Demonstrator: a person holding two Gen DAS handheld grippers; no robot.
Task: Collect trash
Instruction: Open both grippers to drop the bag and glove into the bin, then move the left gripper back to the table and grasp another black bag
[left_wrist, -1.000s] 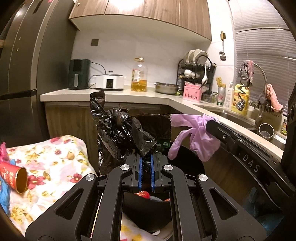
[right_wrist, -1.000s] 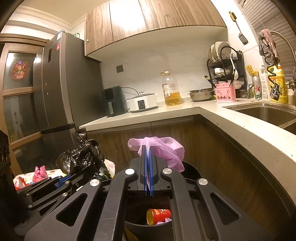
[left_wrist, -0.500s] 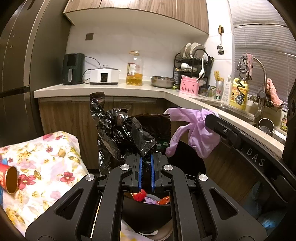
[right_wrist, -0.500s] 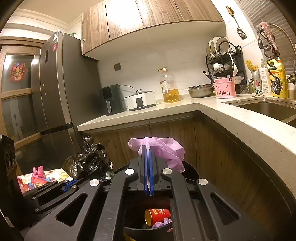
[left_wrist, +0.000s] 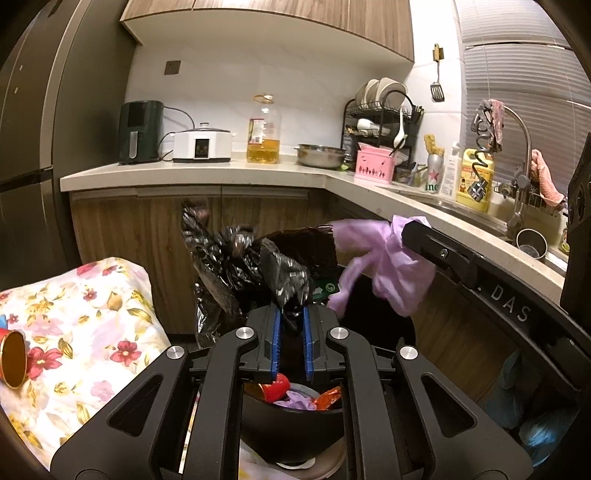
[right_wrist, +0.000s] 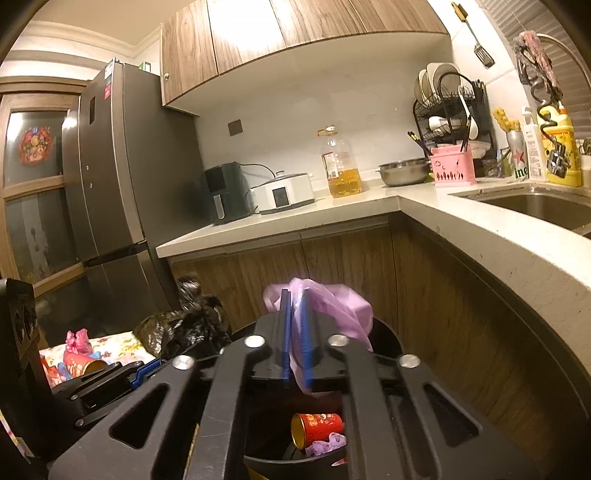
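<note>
Trash already lies in the bin (right_wrist: 384, 332): a red cup (right_wrist: 317, 428) and purple scraps. Both grippers hang over it, jaws opening. The left gripper (left_wrist: 291, 332) has a black bag (left_wrist: 255, 266) between its fingers, the right gripper (right_wrist: 295, 332) a purple glove (right_wrist: 332, 306), both still to drop. Another cup (left_wrist: 13, 358) waits on the floral cloth (left_wrist: 85, 314), far left. Nothing blocks the bin.
</note>
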